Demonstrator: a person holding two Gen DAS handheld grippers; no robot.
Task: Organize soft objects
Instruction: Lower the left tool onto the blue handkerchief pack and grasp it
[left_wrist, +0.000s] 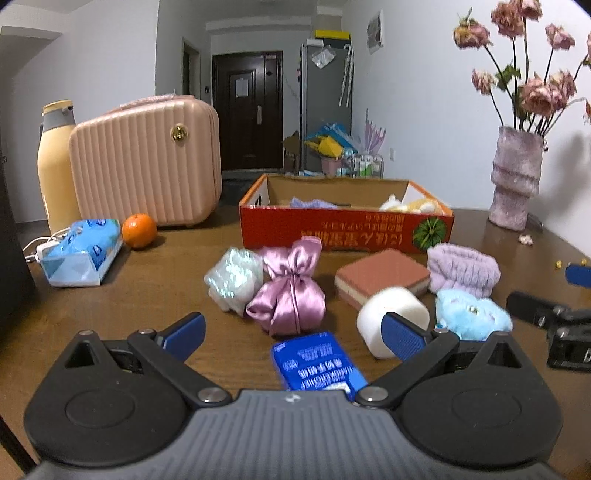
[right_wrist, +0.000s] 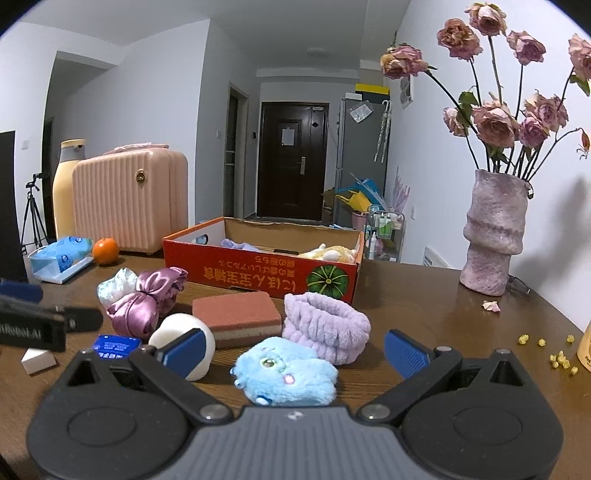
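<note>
A red cardboard box (left_wrist: 343, 230) (right_wrist: 258, 271) stands at the back of the wooden table, holding a lilac cloth (right_wrist: 240, 245) and a yellow plush (right_wrist: 332, 253). In front of it lie a pink satin bundle (left_wrist: 290, 293) (right_wrist: 142, 302), a pale blue cloth (left_wrist: 234, 277), a brick-red sponge (left_wrist: 382, 278) (right_wrist: 238, 317), a white foam roll (left_wrist: 393, 314) (right_wrist: 184, 338), a lilac fuzzy band (left_wrist: 463, 269) (right_wrist: 325, 326), a blue plush (left_wrist: 472, 314) (right_wrist: 286, 373) and a blue tissue pack (left_wrist: 317, 362) (right_wrist: 114, 345). My left gripper (left_wrist: 293, 338) is open over the tissue pack. My right gripper (right_wrist: 293, 350) is open around the blue plush.
A pink ribbed case (left_wrist: 147, 162), a yellow flask (left_wrist: 55, 162), an orange (left_wrist: 138, 230) and a blue wipes pack (left_wrist: 81, 251) stand at the left. A pink vase of dried roses (right_wrist: 493, 236) is at the right, with petals and crumbs (right_wrist: 554, 354) nearby.
</note>
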